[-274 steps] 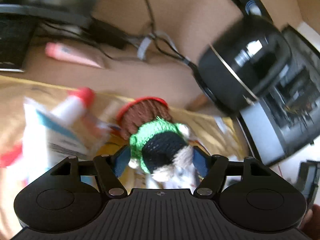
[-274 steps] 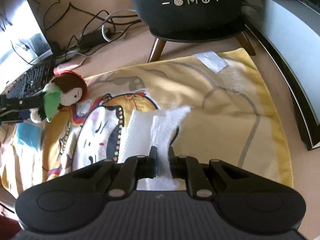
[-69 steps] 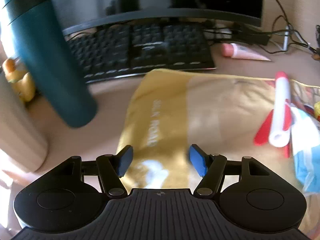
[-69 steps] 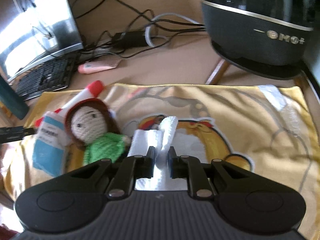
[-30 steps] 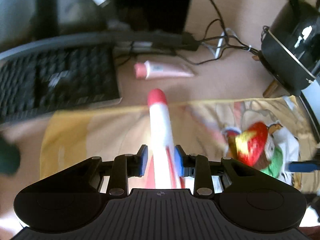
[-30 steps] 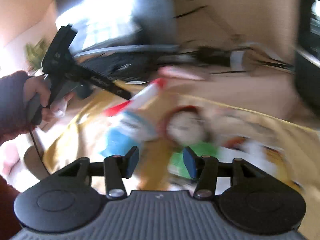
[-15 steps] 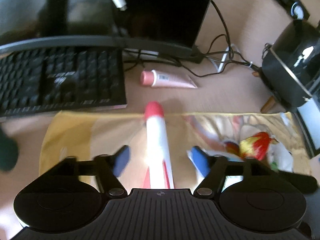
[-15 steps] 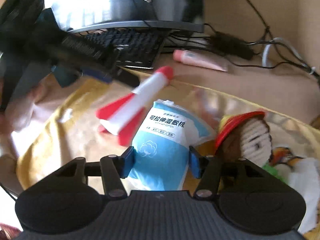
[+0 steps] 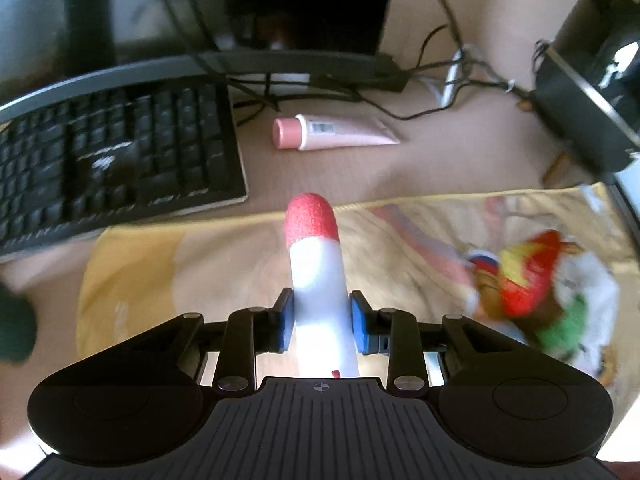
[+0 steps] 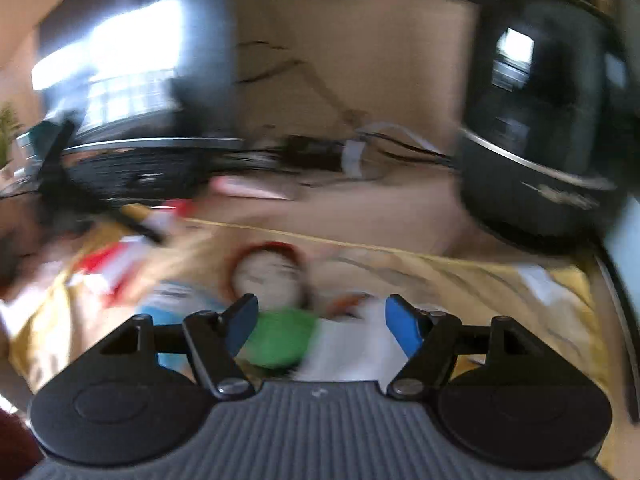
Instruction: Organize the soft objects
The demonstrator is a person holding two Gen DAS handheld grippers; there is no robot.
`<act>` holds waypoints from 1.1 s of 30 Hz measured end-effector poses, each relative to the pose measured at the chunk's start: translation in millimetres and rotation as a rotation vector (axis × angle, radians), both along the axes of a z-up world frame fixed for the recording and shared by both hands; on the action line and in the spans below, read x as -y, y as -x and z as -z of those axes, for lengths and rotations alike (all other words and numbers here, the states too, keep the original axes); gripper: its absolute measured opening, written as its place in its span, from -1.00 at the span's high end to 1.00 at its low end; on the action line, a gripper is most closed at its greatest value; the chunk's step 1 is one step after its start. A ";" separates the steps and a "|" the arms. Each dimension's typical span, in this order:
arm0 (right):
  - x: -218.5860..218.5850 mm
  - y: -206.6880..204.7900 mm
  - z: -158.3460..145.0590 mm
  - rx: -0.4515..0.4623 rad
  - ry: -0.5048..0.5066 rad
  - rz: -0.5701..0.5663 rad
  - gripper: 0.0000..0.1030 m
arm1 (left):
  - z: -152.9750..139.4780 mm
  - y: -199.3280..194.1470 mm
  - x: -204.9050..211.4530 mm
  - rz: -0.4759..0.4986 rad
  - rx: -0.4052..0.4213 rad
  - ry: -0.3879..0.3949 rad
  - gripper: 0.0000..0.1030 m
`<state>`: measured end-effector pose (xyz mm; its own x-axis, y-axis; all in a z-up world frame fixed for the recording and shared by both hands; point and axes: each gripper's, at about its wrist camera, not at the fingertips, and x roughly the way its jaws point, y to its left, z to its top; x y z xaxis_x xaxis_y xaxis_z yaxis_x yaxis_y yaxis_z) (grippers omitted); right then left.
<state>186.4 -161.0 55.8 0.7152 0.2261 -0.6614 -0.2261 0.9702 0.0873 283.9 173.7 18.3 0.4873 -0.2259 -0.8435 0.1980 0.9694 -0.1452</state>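
Left gripper (image 9: 322,322) clamped on foam rocket (image 9: 318,276), frame centre, red tip toward the keyboard (image 9: 116,160). Right gripper (image 10: 322,320) jaws wide, empty, over the blurred knitted doll (image 10: 276,304) on yellow cloth (image 10: 460,280), lower centre.

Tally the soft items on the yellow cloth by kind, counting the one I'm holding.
Foam rocket, held in the left gripper: 1
Crocheted doll: 1
Blue wipes pack: 1
White tissue: 1
Total: 4
The right-wrist view is blurred, so smaller items could be missed.
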 end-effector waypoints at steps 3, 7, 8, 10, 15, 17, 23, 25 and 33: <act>19.3 -13.7 18.2 -0.073 -0.036 0.039 -0.18 | -2.0 26.0 -7.5 -0.037 -0.022 0.045 0.36; 25.6 -35.8 51.0 -0.213 -0.158 0.043 0.08 | 19.9 47.3 -11.8 -0.113 -0.089 0.106 0.32; 25.8 -30.7 54.9 -0.236 -0.158 0.049 0.26 | 26.1 50.1 -12.4 -0.131 -0.101 0.124 0.29; 20.5 -27.0 59.3 -0.278 -0.157 0.066 0.91 | 29.8 55.3 -10.4 -0.144 -0.086 0.143 0.06; 3.6 -3.3 27.7 -0.224 -0.315 0.005 0.91 | 29.1 58.0 -1.5 -0.104 -0.057 0.142 -0.66; -9.5 -2.5 20.9 -0.213 -0.339 -0.010 0.91 | 27.5 60.4 0.1 -0.085 -0.037 0.129 -0.77; -47.5 2.4 36.8 -0.242 -0.065 0.111 0.83 | 10.0 69.4 -12.8 -0.067 -0.005 0.144 -0.83; -43.2 8.3 45.5 -0.260 -0.032 0.169 0.65 | 3.2 73.7 -18.2 -0.074 0.005 0.146 -0.90; -23.9 23.5 39.9 -0.161 0.079 0.222 -0.28 | -12.3 109.5 -2.6 -0.136 0.062 0.117 -1.00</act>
<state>162.9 -137.1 15.9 0.6255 0.0189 -0.7800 0.0038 0.9996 0.0273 174.4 176.3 30.6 0.5701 -0.2489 -0.7830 0.0779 0.9651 -0.2501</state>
